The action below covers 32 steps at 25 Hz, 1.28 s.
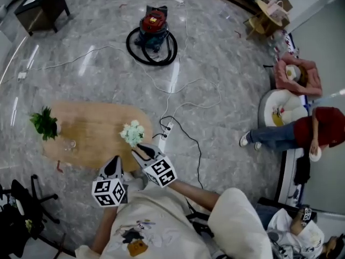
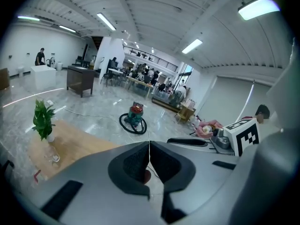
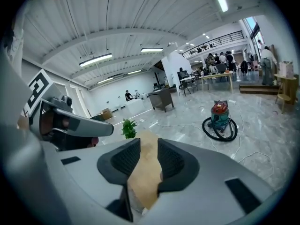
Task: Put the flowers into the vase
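White flowers (image 1: pixel 132 133) lay at the bench (image 1: pixel 91 125) edge, stems hidden, direction unclear. Left tool (image 2: pixel 149 159) closed, empty; right tool (image 3: pixel 145 157) stood apart.

You stand on a glossy grey marble floor (image 1: pixel 215 63). Take the red vacuum cleaner (image 1: pixel 153 25), ringed by its black hose (image 1: pixel 135 50), as your mark. The oval wooden bench (image 1: pixel 91 131) stands nearer you than the vacuum cleaner and to its left. White cables (image 1: pixel 186 99) trail from beside the vacuum cleaner to a power strip (image 1: pixel 166 129) just off the bench's end. Far to the vacuum cleaner's left is a dark cabinet (image 1: pixel 40 4). Far to its right is a small wooden table (image 1: pixel 267 15). Nearer you on that side are a pink armchair (image 1: pixel 299 73) and a white seat (image 1: pixel 280 109), with a person in a red top (image 1: pixel 318 128) beside them. Overhead, a white ribbed ceiling (image 3: pixel 122 18) carries strip lights (image 3: pixel 96 59).
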### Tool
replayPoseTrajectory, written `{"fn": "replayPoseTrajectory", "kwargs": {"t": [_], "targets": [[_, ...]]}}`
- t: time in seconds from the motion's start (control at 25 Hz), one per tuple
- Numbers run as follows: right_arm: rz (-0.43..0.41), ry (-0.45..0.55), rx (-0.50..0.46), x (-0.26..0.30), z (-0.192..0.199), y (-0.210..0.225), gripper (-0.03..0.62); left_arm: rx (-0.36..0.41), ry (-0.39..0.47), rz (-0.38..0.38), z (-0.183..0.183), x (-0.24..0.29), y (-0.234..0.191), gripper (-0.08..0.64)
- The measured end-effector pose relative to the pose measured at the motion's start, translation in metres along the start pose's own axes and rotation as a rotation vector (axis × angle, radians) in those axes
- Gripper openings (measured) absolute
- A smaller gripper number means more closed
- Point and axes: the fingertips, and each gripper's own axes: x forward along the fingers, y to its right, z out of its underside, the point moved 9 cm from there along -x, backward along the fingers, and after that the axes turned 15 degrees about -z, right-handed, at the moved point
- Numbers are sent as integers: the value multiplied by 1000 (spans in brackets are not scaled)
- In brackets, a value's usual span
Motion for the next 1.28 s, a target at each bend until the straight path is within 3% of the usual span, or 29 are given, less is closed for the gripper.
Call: {"fn": "replayPoseTrajectory", "kwargs": {"t": [0.28,0.64,0.76,0.84,1.16,1.28], "targets": [[15,56,-15,-11,-21,-20,100,-22,62,37,-16,-24,-12,12],[-28,79,40,-24,-14,-61,74,11,57,66,-6,-51,-17,11],[-16,92,18,-24,-12,-58,66,33,116,77,-7,-51,-13,11],[-5,113,5,-20,-22,-53,28,27,152,80,-11,-51,-17,11],[-14,94,17,7,-23,-91,6,-28,108,75,-4,-65,-49,9],[-16,88,48,11,-17,-94,5,-14,94,97,-1,-62,-50,9]]}}
